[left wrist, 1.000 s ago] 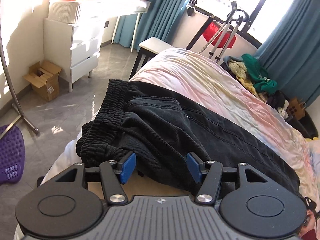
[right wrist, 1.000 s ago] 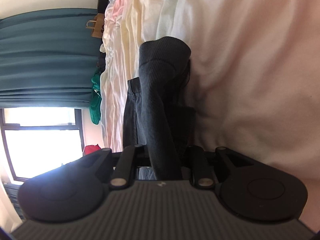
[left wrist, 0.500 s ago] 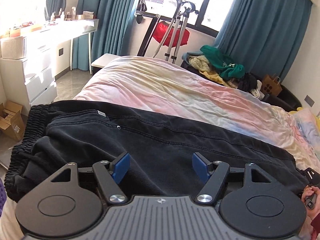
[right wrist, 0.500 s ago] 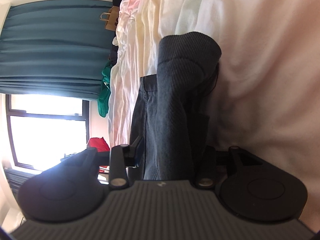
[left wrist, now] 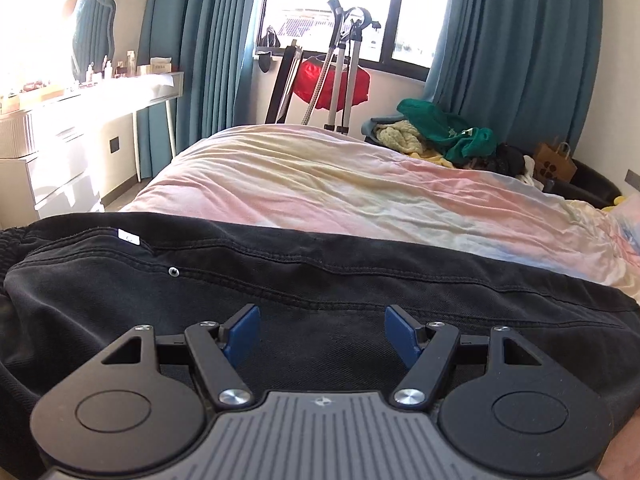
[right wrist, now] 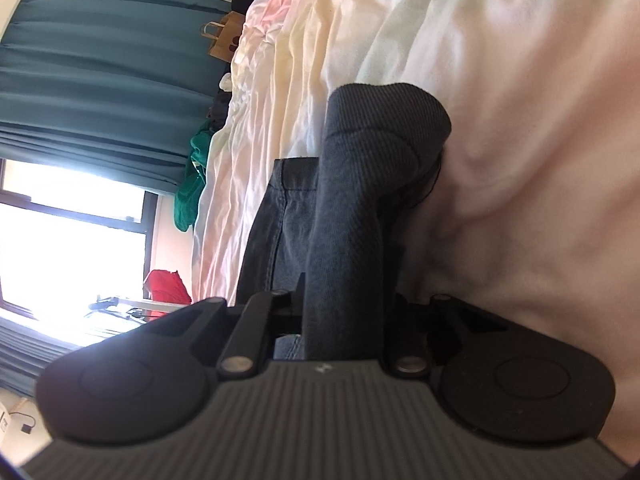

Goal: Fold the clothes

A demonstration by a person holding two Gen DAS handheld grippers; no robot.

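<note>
Spread lengthwise across the near edge of the bed, the black trousers point(left wrist: 280, 280) lie flat on a pastel tie-dye bedspread point(left wrist: 360, 184), their elastic waistband point(left wrist: 12, 236) bunched at the far left of the left wrist view and a small white label point(left wrist: 129, 237) showing beside a seam with a metal rivet. Over that dark cloth the left gripper point(left wrist: 322, 334) hangs with its blue pads point(left wrist: 242, 334) set wide apart; nothing sits between them and neither pad presses on the fabric.

At the other end of the garment, the right gripper point(right wrist: 344, 312) has a ribbed cuff point(right wrist: 376, 128) of the trousers running up between its two fingers. Its jaws are closing, and the black fingers sit tight against both sides of the cuffed leg, which stands folded over against the bedspread point(right wrist: 520, 120).

Beyond the bed, teal curtains point(left wrist: 520, 60) frame a bright window point(left wrist: 332, 8). A pile of clothes point(left wrist: 440, 136), with a green garment on top, lies at the far side, next to a brown paper bag point(left wrist: 554, 164). A metal stand point(left wrist: 344, 60) with something red behind it rises near the window, and a white dressing table point(left wrist: 80, 96) with a mirror stands along the left wall.
</note>
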